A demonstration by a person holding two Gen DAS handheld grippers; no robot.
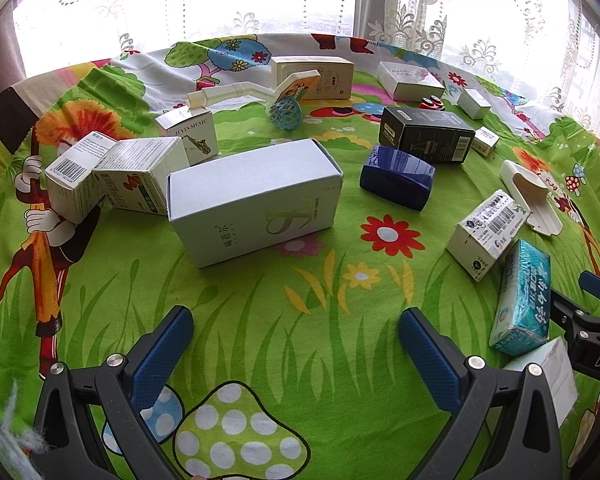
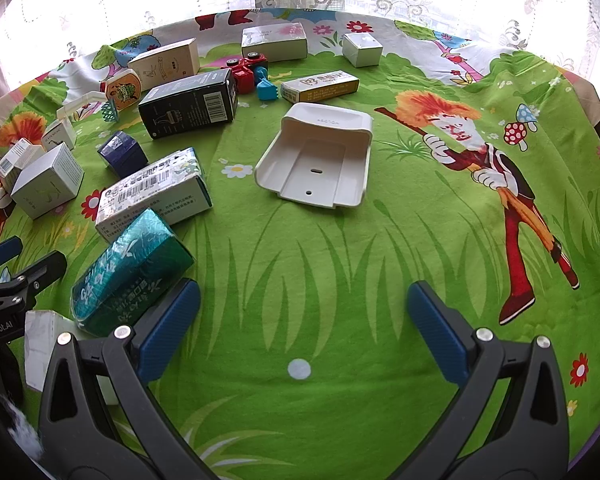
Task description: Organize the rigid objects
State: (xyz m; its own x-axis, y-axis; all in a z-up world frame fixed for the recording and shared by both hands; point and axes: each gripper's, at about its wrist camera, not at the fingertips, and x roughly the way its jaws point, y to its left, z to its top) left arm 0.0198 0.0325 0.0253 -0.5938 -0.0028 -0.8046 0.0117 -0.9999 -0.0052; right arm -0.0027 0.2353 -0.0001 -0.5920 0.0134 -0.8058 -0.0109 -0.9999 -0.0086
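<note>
Both tongs, left (image 1: 296,350) and right (image 2: 304,328), spread wide, empty, hovering over bare cloth on the desk (image 2: 340,264). Boxes lie scattered, unsorted: big pale box (image 1: 252,200) mid-left, white tray (image 2: 320,160) far-centre. We judge nothing's started.

Bright daylight through lace curtains (image 1: 204,4) behind a table under cartoon-print green cloth (image 2: 340,264)

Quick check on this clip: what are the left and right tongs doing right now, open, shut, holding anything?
Left tongs: open, holding nothing, only tablecloth between the pads.
Right tongs: open, holding nothing.
</note>
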